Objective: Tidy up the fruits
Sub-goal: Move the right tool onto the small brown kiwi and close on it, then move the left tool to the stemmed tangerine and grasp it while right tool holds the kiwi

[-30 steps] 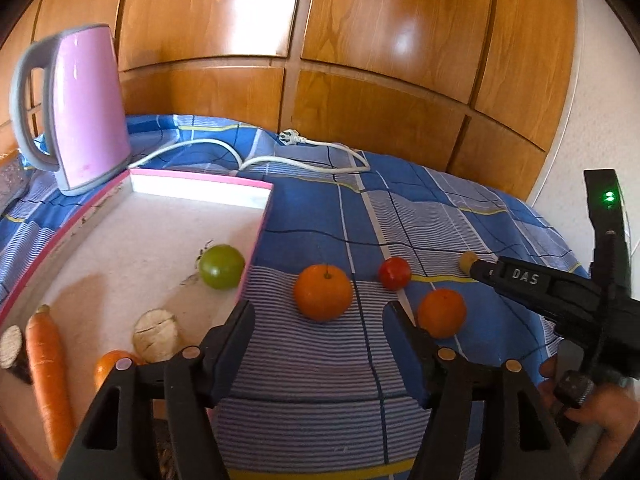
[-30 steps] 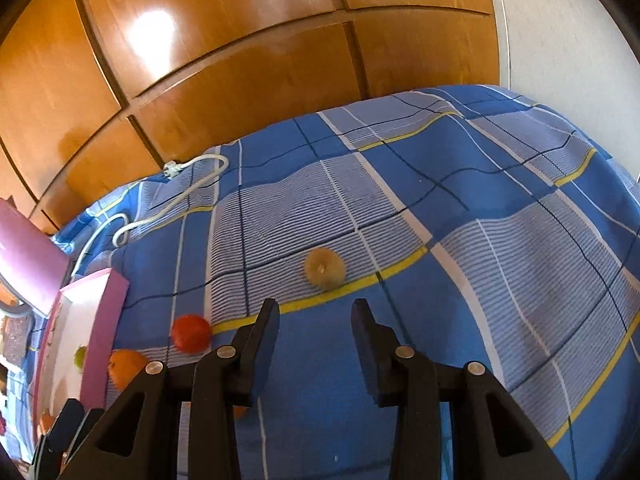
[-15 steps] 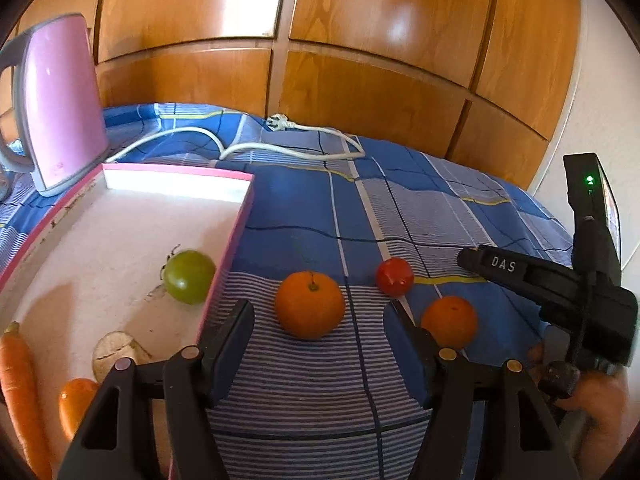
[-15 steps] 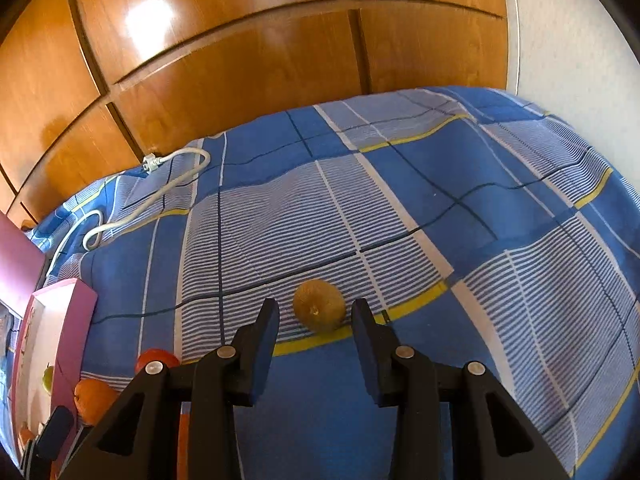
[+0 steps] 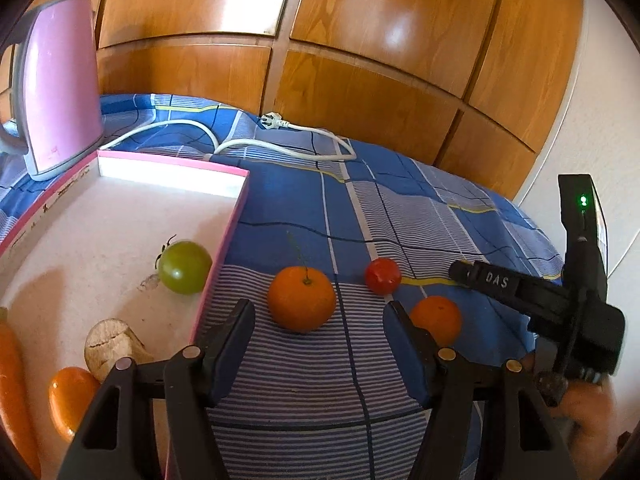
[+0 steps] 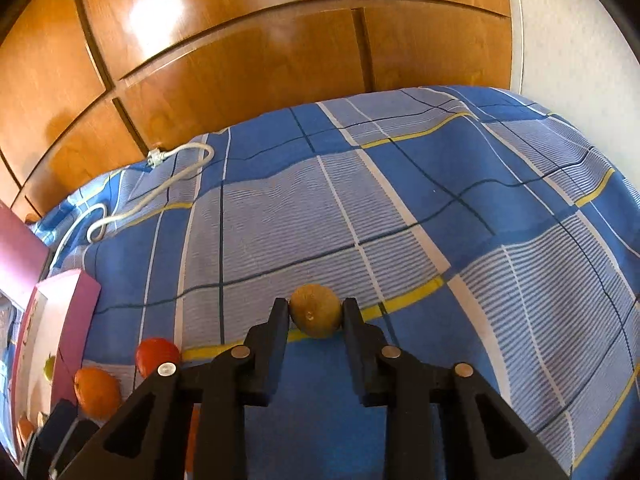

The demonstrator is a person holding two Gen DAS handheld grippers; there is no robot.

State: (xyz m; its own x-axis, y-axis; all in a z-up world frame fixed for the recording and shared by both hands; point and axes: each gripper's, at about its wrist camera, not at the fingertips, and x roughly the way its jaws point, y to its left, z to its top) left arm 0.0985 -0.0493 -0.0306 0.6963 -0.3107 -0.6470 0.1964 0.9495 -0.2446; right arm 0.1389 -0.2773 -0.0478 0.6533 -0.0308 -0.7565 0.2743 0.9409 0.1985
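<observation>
A brown kiwi (image 6: 315,314) lies on the blue checked cloth (image 6: 400,200). My right gripper (image 6: 314,312) has it between its fingertips; the jaws are closing and both pads touch its sides. In the left wrist view that gripper (image 5: 460,272) reaches in from the right and hides the kiwi. My left gripper (image 5: 319,316) hangs open over the cloth, just short of a large orange (image 5: 301,304). A smaller orange (image 5: 436,318) and a red tomato (image 5: 383,276) lie to its right. A green tomato (image 5: 185,267) sits in the pink-edged tray (image 5: 172,172).
The tray also holds a carrot (image 5: 16,380), a small orange fruit (image 5: 70,400) and a pale cut piece (image 5: 110,346). Behind it stands a pink kettle (image 5: 60,80), with its white cord (image 5: 280,136) lying across the cloth. Wooden panels close off the back.
My right gripper has come forward and down to the kiwi, and its jaws have narrowed onto it. The left gripper has barely shifted and stays open.
</observation>
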